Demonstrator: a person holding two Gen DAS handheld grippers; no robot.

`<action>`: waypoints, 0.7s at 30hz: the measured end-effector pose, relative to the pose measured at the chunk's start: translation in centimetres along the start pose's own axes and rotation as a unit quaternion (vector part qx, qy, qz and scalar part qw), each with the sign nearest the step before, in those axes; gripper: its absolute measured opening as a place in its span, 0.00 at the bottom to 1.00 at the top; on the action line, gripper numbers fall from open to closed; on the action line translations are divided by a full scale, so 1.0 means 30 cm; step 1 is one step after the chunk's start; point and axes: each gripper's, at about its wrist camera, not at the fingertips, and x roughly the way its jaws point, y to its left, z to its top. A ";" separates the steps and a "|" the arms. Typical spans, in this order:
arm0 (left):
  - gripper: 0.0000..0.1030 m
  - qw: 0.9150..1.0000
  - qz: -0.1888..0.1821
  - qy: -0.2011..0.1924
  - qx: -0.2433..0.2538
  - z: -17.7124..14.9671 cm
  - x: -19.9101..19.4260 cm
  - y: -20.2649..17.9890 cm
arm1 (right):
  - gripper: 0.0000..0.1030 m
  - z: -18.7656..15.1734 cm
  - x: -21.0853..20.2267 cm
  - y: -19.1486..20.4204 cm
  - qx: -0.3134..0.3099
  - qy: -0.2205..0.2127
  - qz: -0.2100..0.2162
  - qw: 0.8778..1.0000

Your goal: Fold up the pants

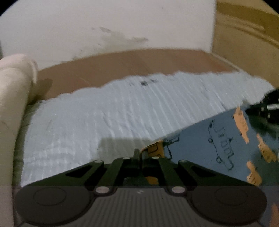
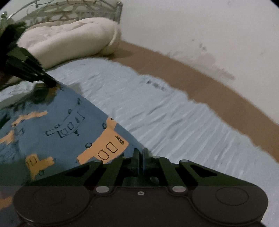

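Note:
The pants [image 1: 209, 139] are blue with orange and black vehicle prints. They hang stretched between my two grippers above a pale blue ribbed sheet [image 1: 104, 113]. My left gripper [image 1: 140, 153] is shut on one edge of the pants, at the lower middle of the left wrist view. My right gripper [image 2: 141, 153] is shut on the other edge of the pants [image 2: 57, 125]. The left gripper also shows in the right wrist view [image 2: 50, 83], pinching the cloth's far corner. The right gripper shows at the right edge of the left wrist view [image 1: 268, 106].
A cream pillow [image 2: 69, 40] lies at the head of the bed, before a metal headboard [image 2: 52, 8]. A brown surface [image 2: 209, 90] borders the sheet [image 2: 165, 113] along a stained white wall [image 2: 209, 35]. The pillow also shows in the left wrist view [image 1: 14, 87].

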 end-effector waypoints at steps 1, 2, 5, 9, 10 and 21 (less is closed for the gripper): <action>0.01 1.000 0.010 -0.006 -0.005 0.007 0.006 0.002 | 0.02 0.013 0.013 0.006 -0.005 -0.005 -0.014 1.000; 0.01 1.000 0.019 -0.011 -0.007 0.009 0.013 0.002 | 0.02 0.026 0.030 0.017 -0.014 -0.008 -0.030 0.999; 0.01 0.999 0.045 -0.017 -0.021 0.004 0.048 0.004 | 0.02 0.047 0.089 0.055 -0.042 -0.013 -0.071 0.997; 0.01 0.996 0.071 -0.027 -0.037 -0.012 0.084 0.004 | 0.02 0.050 0.156 0.096 -0.057 -0.012 -0.108 0.992; 0.01 0.996 0.077 -0.033 -0.037 -0.014 0.087 0.002 | 0.02 0.046 0.161 0.101 -0.058 -0.014 -0.117 0.991; 0.01 0.990 0.074 -0.115 -0.033 -0.047 -0.147 -0.042 | 0.02 0.042 -0.009 0.165 -0.083 -0.095 -0.183 0.975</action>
